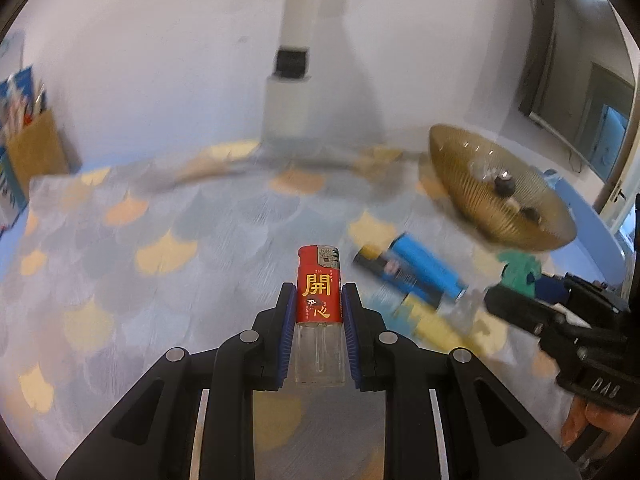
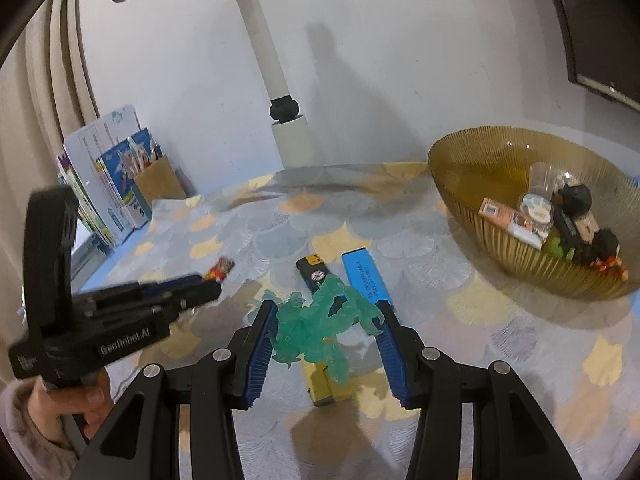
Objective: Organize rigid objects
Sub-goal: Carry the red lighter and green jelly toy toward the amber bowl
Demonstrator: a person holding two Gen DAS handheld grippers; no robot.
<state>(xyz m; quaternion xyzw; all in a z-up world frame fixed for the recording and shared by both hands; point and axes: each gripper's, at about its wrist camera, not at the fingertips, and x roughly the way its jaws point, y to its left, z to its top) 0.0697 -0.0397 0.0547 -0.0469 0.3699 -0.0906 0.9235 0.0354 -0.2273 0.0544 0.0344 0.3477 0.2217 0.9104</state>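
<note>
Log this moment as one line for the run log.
left gripper: shut on red lighter | right gripper: open around green figure | amber bowl: partly filled

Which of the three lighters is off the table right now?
The red lighter, clamped in the left gripper. The blue lighter and the black-and-yellow lighter lie flat on the tablecloth.

Left wrist view smears the amber bowl (image 1: pixel 500 196); its small contents cannot be identified there.
</note>
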